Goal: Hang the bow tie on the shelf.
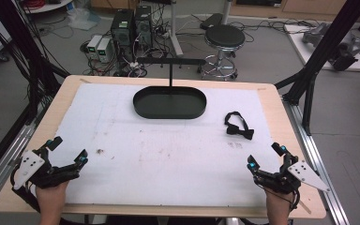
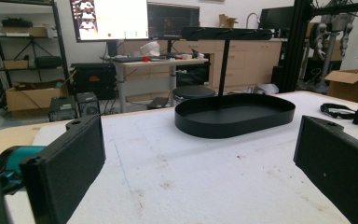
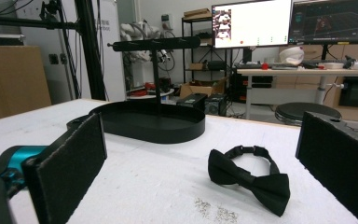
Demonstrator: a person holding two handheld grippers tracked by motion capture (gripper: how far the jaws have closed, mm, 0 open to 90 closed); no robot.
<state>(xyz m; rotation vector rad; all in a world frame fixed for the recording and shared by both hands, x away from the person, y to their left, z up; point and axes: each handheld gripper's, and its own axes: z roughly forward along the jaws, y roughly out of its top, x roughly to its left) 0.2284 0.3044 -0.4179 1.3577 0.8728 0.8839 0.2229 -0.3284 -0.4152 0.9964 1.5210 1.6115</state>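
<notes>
Two grippers sit at the bottom of the high view: left gripper at lower left, right gripper at lower right, each held by one hand, jaws spread wide and grasping nothing. One black bow tie lies flat on the white foam sheet, right of centre, just above the right gripper and apart from it. One black oval tray with an upright T-bar stand occupies upper centre. Nothing lies between either gripper and the bow tie. One round stool stands beyond the table, along with computer towers at upper left
</notes>
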